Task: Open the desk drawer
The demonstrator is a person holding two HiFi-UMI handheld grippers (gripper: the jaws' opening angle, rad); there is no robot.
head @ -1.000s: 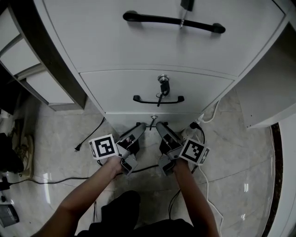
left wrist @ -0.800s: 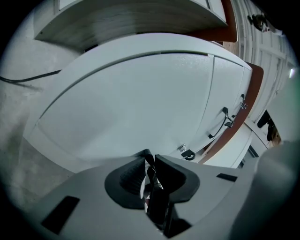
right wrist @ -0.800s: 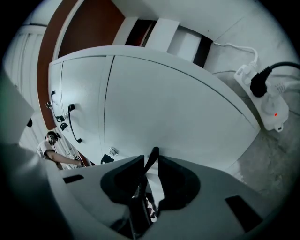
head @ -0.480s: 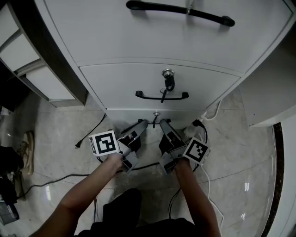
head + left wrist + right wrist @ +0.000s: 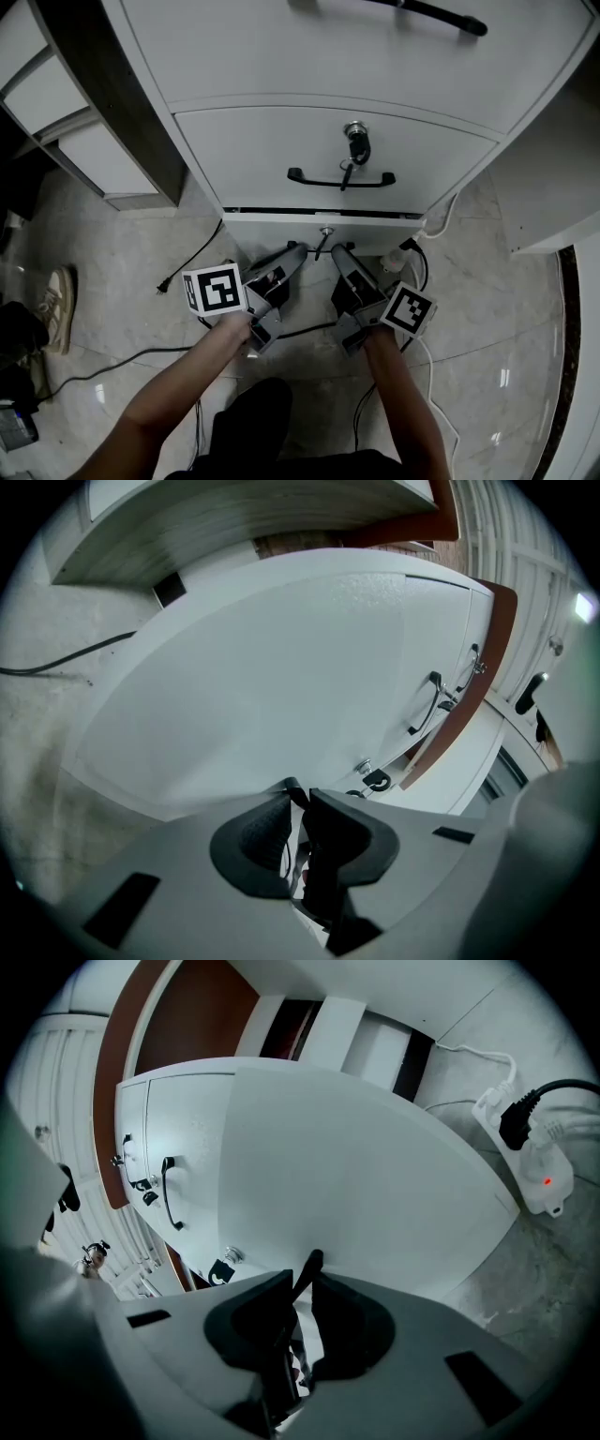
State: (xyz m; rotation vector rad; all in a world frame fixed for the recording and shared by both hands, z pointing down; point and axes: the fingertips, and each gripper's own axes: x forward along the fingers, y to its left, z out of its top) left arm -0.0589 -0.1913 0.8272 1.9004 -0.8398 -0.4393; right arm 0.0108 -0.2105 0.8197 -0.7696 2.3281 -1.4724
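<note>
- The left gripper [image 5: 298, 249] and right gripper [image 5: 336, 251] have just been closing. Both now pinch the thin black bar handle [image 5: 307, 1272] of the lowest white drawer front [image 5: 272, 231], which stands straight ahead of their jaws.
- The grasp looks done, and a dark slit [image 5: 319, 212] above the front suggests the drawer is barely out.
- Left to do: draw it back, away from the cabinet.

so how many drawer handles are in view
3: top handle at the head view's upper edge, middle handle just below it, bottom handle clamped by the left gripper and right gripper. Others may be hidden.
</note>
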